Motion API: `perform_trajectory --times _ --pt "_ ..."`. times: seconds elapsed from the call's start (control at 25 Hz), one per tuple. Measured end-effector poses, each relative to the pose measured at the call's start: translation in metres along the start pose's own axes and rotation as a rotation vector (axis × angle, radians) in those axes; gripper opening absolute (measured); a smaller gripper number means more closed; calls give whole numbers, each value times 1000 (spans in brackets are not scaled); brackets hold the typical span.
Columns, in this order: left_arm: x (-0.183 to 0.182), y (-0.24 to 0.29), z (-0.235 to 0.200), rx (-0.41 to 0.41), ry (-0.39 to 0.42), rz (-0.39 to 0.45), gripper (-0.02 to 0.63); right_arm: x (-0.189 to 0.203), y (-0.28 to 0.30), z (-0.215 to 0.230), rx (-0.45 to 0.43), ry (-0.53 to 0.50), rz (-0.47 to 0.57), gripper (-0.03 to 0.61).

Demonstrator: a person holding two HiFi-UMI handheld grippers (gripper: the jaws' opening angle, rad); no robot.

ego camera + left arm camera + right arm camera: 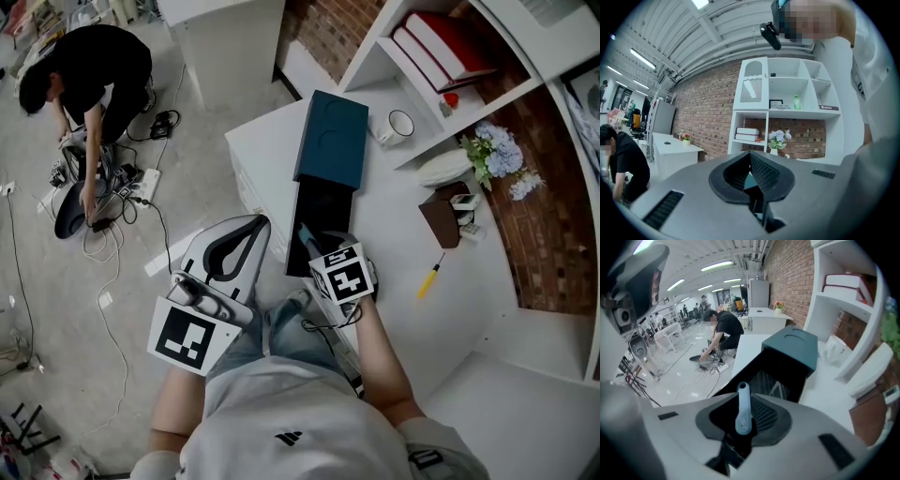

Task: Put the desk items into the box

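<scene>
- Right gripper [750, 401]: jaws closed on a pale blue tool [742, 409]. It is a slim handle with a hole at the far end, and it sticks out past the pads.
- The gripper is tilted steeply down, with the tool's tip over the near end of the black box [319, 214]. I can't tell whether it touches anything inside.
- The box is open on the white desk [394, 234]. The teal lid [333, 139] lies at its far end, and I can't tell whether it overlaps the box.
- Left gripper [750, 158]: jaws together with nothing between them. It is held level, off the desk's near-left edge.
- A yellow screwdriver [429, 277] lies on the desk to the right of the box, well apart from it.
- A white mug [398, 125] stands just right of the lid.
- A person [89, 80] crouches on the floor over cables, far left.
</scene>
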State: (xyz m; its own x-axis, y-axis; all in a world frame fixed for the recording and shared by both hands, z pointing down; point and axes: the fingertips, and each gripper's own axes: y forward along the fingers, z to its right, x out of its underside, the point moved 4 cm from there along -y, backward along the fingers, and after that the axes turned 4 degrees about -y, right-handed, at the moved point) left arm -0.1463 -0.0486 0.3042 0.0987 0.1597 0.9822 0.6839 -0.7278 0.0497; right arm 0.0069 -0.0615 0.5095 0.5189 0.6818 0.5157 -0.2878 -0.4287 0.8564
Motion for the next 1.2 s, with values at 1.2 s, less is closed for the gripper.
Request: perform_trajectory --times 1.2 --pt "-6 58 82 495 58 -38 12 -48 -211 -8 128 249 881 8"
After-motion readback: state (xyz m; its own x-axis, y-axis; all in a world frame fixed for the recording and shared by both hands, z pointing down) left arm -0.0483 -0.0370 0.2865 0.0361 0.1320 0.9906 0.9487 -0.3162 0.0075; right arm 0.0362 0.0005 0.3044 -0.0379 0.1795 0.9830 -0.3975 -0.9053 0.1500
